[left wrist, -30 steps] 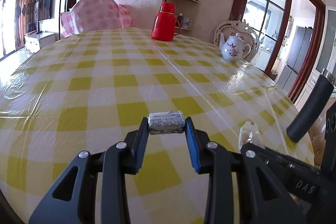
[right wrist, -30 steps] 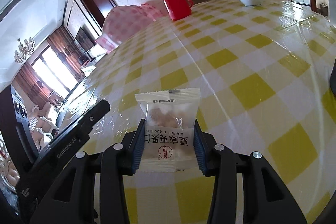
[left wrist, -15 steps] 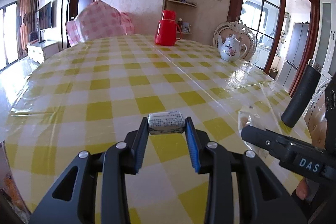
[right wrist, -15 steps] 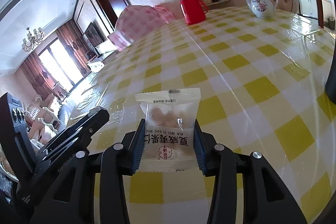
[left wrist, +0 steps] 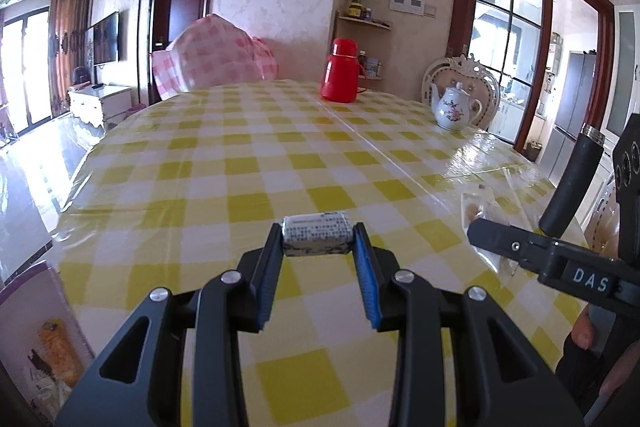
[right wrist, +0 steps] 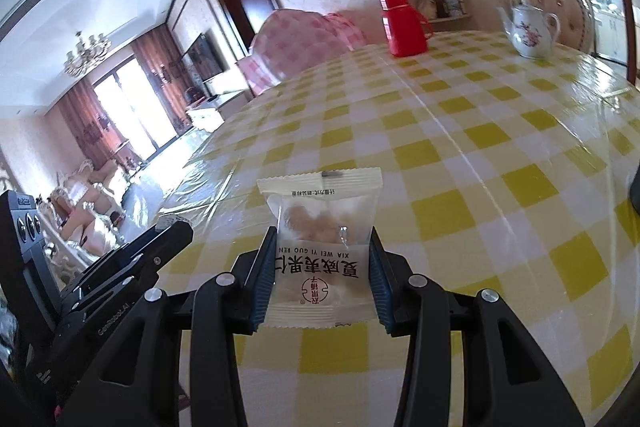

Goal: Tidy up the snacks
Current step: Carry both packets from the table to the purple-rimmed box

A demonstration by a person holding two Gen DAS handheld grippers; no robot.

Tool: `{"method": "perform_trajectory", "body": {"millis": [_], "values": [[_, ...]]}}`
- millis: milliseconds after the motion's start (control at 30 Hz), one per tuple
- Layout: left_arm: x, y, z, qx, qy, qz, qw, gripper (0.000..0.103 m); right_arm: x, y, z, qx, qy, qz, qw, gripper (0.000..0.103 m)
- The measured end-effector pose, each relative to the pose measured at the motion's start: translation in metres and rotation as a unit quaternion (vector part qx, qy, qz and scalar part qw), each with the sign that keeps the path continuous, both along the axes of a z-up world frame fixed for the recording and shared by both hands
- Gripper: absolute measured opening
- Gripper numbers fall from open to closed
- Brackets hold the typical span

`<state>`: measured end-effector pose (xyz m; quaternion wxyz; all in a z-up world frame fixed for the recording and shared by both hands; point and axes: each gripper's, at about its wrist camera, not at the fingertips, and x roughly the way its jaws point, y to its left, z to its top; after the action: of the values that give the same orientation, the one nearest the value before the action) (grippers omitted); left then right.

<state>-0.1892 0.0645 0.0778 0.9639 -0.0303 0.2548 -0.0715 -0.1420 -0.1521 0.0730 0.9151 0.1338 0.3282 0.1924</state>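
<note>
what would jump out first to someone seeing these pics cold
The two held snacks: the left gripper clamps a small white wrapped candy, and the right gripper grips a clear nut packet with red print. Behind them spreads the yellow checked tablecloth, with a red thermos and a floral teapot at its far edge.

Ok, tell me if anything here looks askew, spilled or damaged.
Nothing stands out. The left tool is shut squarely on a small wrapped candy, and the right tool on a sealed nut packet, its print upside down to the camera. The red flask and teapot stand upright on the checked tablecloth.
</note>
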Motion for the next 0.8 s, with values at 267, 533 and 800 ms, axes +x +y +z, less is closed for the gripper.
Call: {"method": "perform_trajectory", "body": {"millis": [267, 533, 800], "values": [[-0.032, 0.043, 0.012, 0.001, -0.017, 0.031, 0.9994, 0.035, -0.018, 0.038, 0.011, -0.015, -0.02, 0.047, 0.999, 0.042], [-0.058, 0.106, 0.024, 0.008, -0.01, 0.062, 0.998, 0.035, -0.033, 0.095, 0.02, -0.05, -0.033, 0.105, 0.993, 0.042], [-0.088, 0.181, 0.035, 0.037, 0.019, 0.1, 0.9941, 0.035, -0.064, 0.182, 0.027, -0.093, -0.062, 0.198, 0.974, 0.042]]}}
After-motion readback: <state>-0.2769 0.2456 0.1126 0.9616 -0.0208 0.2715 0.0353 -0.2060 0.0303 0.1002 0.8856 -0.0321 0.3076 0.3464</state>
